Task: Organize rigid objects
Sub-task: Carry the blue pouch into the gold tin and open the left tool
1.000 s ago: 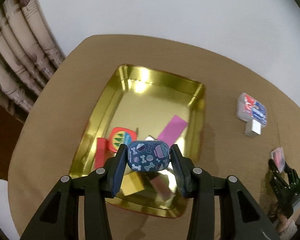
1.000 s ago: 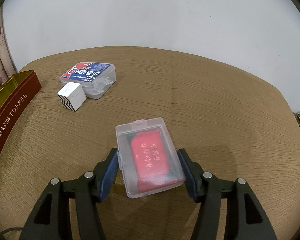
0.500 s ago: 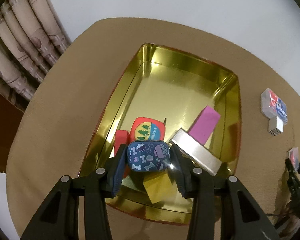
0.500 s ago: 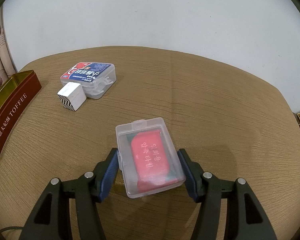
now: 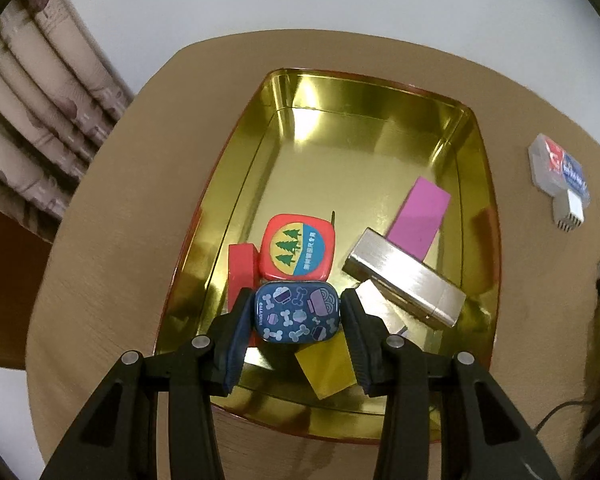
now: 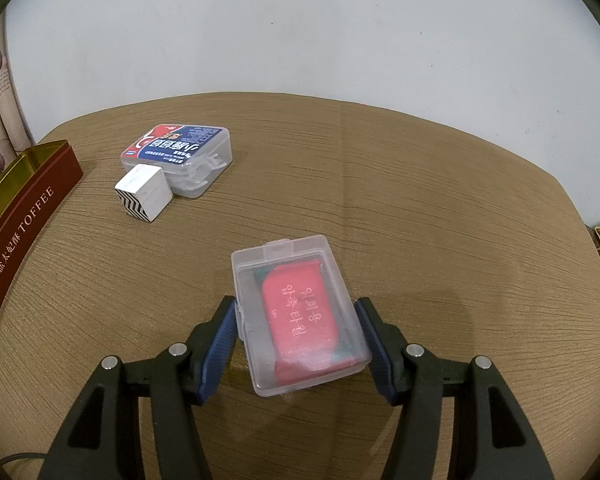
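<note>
My left gripper (image 5: 297, 314) is shut on a small blue tin (image 5: 296, 312) with bone patterns and holds it over the near end of a gold tray (image 5: 364, 136). In the tray lie a red round-cornered tin (image 5: 298, 246), a red block (image 5: 240, 268), a silver box (image 5: 404, 278), a pink block (image 5: 418, 212) and a yellow block (image 5: 328, 364). My right gripper (image 6: 298, 334) is around a clear plastic case (image 6: 300, 320) with a red insert; both pads touch its sides, and it rests on the brown table.
A clear floss-pick box (image 6: 178, 154) and a white cube with black zigzags (image 6: 144, 192) lie on the table left of the right gripper; they also show right of the tray (image 5: 560, 172). The tray's red outer wall (image 6: 24, 216) reads TOFFEE. Curtains hang at left.
My left gripper has carried the blue tin closer over the tray, so the items in it look larger. The right gripper and the clear case have not moved.
</note>
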`<state>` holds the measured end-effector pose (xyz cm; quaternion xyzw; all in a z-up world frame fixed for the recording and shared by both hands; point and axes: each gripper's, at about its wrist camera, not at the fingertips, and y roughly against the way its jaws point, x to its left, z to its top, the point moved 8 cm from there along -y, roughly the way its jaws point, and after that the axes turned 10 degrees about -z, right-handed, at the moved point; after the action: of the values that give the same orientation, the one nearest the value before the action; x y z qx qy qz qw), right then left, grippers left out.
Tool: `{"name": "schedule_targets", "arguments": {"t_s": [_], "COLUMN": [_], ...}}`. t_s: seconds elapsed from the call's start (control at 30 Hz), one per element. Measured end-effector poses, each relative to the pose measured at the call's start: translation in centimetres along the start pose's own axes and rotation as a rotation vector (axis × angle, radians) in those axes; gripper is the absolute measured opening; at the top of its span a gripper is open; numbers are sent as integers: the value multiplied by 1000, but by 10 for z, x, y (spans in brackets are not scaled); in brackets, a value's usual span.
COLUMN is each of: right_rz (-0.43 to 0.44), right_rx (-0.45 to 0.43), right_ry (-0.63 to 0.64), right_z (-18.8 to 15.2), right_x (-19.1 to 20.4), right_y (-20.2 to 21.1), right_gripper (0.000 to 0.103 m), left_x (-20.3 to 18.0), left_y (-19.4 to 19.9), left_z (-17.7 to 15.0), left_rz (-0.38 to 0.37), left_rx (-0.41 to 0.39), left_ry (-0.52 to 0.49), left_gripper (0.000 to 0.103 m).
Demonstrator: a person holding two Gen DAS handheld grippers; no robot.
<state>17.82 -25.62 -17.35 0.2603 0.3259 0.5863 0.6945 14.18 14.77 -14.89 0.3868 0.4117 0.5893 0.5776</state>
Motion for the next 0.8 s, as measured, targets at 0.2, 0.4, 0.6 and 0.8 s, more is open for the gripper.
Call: {"name": "schedule_targets", "arguments": {"t_s": [0.2, 0.4, 0.6, 0.8], "right_rz": [0, -1, -2, -3], "right_rx": [0, 0, 0, -1], "right_ry": [0, -1, -1, 0], "right_z": [0, -1, -1, -1], "right_x": [0, 0, 0, -1], "right_y": [0, 0, 1, 0], "right_gripper": [60, 60, 60, 60], "left_x": [-2, -5, -4, -7], "left_y": [-1, -1, 2, 15], "left_z": [0, 0, 1, 3], "left_rz": [4, 17, -14, -39], "left_rx": [-7, -8, -8, -47], "left_ry": [-1, -10, 9, 12], "left_gripper": [40, 42, 42, 44]}}
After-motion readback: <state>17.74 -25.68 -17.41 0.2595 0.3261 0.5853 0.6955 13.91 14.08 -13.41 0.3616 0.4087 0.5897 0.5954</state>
